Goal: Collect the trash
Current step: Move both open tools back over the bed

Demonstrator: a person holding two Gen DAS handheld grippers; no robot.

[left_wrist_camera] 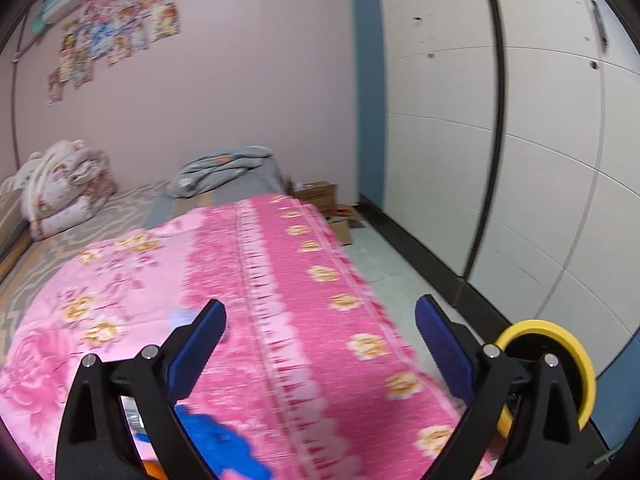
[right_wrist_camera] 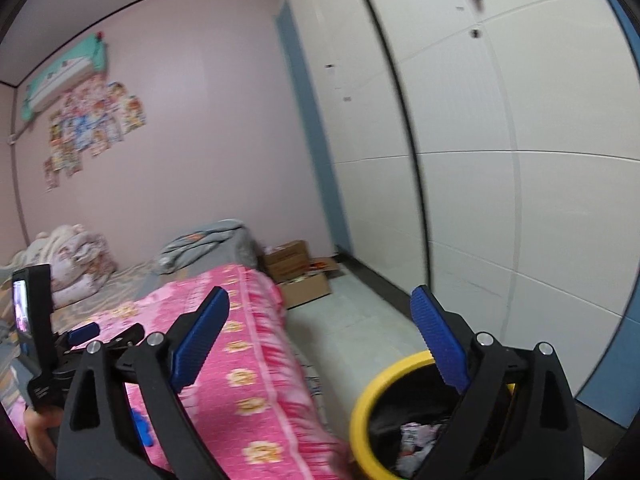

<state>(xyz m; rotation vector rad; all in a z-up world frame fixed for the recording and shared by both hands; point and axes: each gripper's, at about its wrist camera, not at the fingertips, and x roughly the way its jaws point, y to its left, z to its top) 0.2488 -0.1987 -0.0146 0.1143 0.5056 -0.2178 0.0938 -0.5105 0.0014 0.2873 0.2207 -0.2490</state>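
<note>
- Trash (right_wrist_camera: 416,438) lies in the bottom of the yellow-rimmed bin (right_wrist_camera: 362,412), pale crumpled scraps against its black lining; the bin stands on the pale floor (right_wrist_camera: 360,320) just beside the near right edge of the bed
- Right gripper (right_wrist_camera: 320,332) hangs above the bin's mouth, its blue pads (right_wrist_camera: 438,340) spread wide with nothing between them; one pad sits over the bin's far rim, the other over the pink blanket (right_wrist_camera: 256,360)
- Left gripper (left_wrist_camera: 320,344) is likewise spread wide and empty, held over the blanket's right edge; in the right wrist view it shows at the left, gripped by a hand (right_wrist_camera: 40,432) at the frame's bottom left corner
- Blue item (left_wrist_camera: 224,448), blurred, lies on the blanket at the near end of the bed beneath the left gripper; what it is cannot be told
- Folded bedding (left_wrist_camera: 64,184) sits at the far left corner of the bed; a grey blanket (left_wrist_camera: 228,168) is bunched at the far end
- Cardboard boxes (right_wrist_camera: 296,276) stand on the floor past the bed's far right corner, against the pink wall (left_wrist_camera: 240,80)
- Posters (left_wrist_camera: 112,32) hang high on that wall; white panels (right_wrist_camera: 520,160) line the right side
</note>
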